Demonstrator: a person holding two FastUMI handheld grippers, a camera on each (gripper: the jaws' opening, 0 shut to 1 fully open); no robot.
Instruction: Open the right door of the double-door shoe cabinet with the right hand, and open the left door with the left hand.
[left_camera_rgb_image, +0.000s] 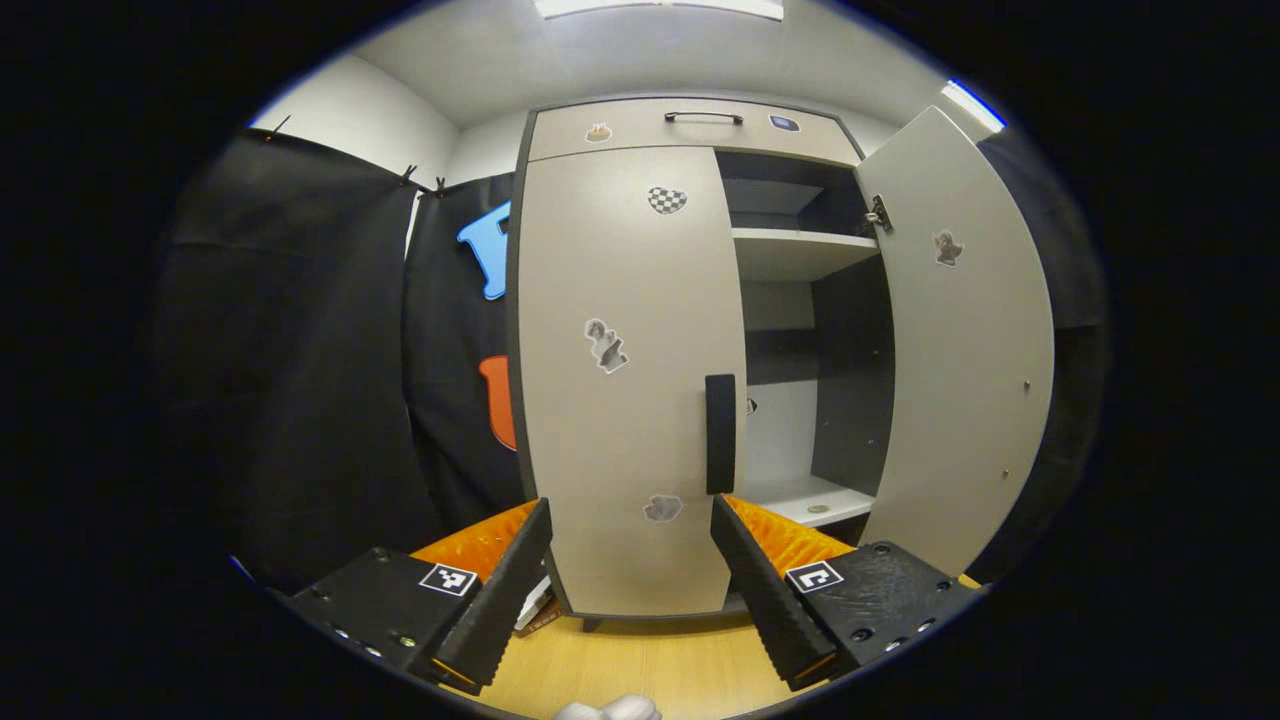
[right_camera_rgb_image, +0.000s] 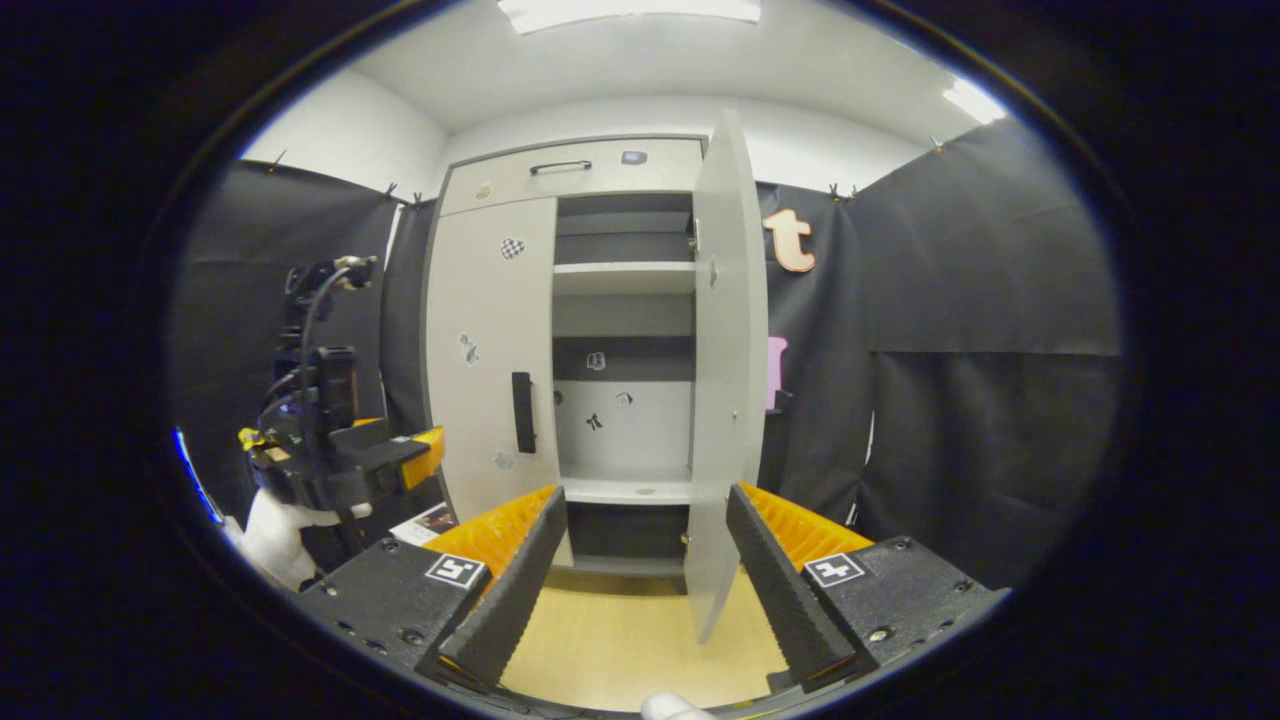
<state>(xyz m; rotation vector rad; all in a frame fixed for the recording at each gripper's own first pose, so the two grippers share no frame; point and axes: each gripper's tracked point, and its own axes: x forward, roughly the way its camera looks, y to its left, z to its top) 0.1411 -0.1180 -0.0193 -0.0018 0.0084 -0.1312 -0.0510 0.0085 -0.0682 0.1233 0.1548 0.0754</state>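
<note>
Two grippers are in the booth, and both stand wide apart with nothing between their fingers. The left gripper (left_camera_rgb_image: 630, 590) points straight at the left door (left_camera_rgb_image: 620, 380) of the shoe cabinet (left_camera_rgb_image: 690, 125), which is closed. The door's dark handle (left_camera_rgb_image: 720, 435) is a vertical bar near the door's inner edge; it lies just ahead and a little to the right of the middle of this gripper, so the left gripper is clearly the nearer one to it. Its long axis runs up and down, so I judge the fingers must come around it from both sides. The right gripper (right_camera_rgb_image: 645, 585) hangs farther back from the cabinet, facing the open compartment. The right door (right_camera_rgb_image: 725, 380) is already swung out toward the room, almost edge-on in the right gripper view, and the shelves (right_camera_rgb_image: 622, 275) behind it are bare. In that view the left gripper with the gloved hand (right_camera_rgb_image: 285, 535) holding it appears at the left, near the closed door. The lower part of the cabinet is cut off by the fingers, and the small stickers on the doors are too small to make out.
</note>
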